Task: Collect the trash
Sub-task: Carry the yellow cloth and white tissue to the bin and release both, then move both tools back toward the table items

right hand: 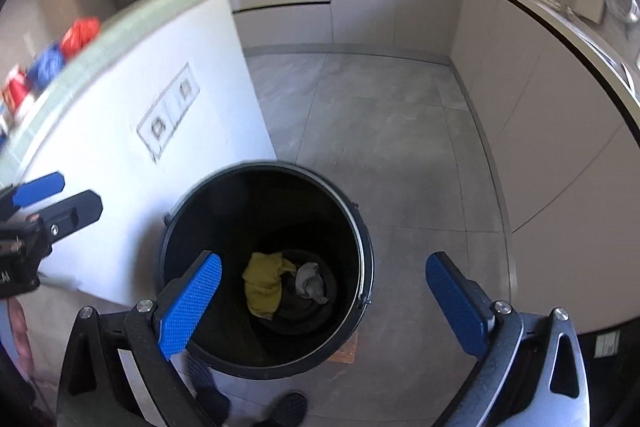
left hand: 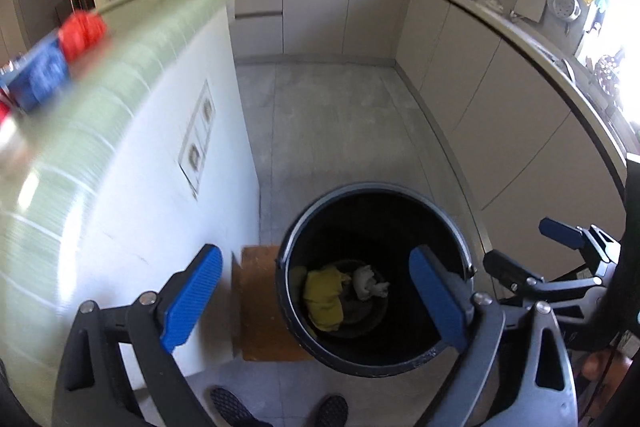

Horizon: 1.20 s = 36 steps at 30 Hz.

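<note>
The left gripper [left hand: 316, 299] is hanging with jaws apart and empty, and the right gripper [right hand: 324, 307] is doing likewise. Below and between them, the black bin [right hand: 362, 227] is holding yellow trash [right hand: 262, 283] and a grey wad [right hand: 310, 281]. Swinging either gripper down carelessly risks knocking the rim and tipping it.

Left gripper [left hand: 316, 291] hanging wide open over the black bin [left hand: 376, 279], lower middle of frame. Yellow rag [left hand: 324, 297] and crumpled white paper [left hand: 370, 283] sit at the bottom. Right gripper [left hand: 532, 247] at the right edge.
</note>
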Available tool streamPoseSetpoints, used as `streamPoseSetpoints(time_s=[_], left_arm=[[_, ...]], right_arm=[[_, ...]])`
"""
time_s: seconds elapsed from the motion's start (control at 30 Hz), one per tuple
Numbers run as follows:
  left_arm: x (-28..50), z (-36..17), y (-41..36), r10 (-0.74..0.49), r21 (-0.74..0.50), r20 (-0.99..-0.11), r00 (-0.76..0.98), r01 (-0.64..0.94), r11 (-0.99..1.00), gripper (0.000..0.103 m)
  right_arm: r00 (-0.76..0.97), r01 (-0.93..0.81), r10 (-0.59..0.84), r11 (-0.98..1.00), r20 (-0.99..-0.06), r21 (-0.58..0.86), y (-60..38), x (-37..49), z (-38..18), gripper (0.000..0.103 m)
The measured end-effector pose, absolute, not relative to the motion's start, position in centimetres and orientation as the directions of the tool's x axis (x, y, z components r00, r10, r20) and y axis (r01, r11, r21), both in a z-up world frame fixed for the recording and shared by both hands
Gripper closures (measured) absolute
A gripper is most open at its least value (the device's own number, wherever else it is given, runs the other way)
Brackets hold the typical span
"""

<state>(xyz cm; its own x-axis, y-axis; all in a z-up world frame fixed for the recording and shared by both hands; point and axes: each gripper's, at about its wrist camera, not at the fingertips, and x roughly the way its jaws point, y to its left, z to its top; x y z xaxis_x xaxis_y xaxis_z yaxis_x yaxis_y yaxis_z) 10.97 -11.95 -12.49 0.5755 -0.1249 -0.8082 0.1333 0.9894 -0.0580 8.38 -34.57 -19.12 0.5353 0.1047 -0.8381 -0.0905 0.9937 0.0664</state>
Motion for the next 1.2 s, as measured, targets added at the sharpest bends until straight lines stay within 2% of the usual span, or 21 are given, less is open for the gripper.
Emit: streamPoseSetpoints(time_s=[0.43, 0.53, 0.83, 1.2], left_arm=[[9.3, -5.8, -10.6, -0.145, -0.047, -0.725, 0.674, 0.162, 0.986, 0.006], [8.4, -4.1, -9.5, -0.147, -0.05, -0.694, 0.705, 0.157, 0.986, 0.003], [7.1, -0.7, -5.2, -0.13, -0.052, -0.643, 0.755, 0.125, 0.991, 0.003], [5.2, 0.7, 3.0, -0.1, -0.06, -0.595, 0.798, 0.08, 0.995, 0.003]], right_arm=[[0.56, -0.02, -0.008, 1.0, -0.829, -0.023, -34.5, 6.6, -12.5, 0.0], [0.575, -0.002, -0.003, 1.0, -0.818, -0.006, -34.4, 5.8, -10.8, 0.0], [0.651, -0.016, 0.009, 1.0, -0.759, -0.002, -30.8, 4.4, -6.1, 0.0], [0.733, -0.08, 0.04, 0.996, -0.679, -0.028, -22.2, 2.9, -1.8, 0.0]])
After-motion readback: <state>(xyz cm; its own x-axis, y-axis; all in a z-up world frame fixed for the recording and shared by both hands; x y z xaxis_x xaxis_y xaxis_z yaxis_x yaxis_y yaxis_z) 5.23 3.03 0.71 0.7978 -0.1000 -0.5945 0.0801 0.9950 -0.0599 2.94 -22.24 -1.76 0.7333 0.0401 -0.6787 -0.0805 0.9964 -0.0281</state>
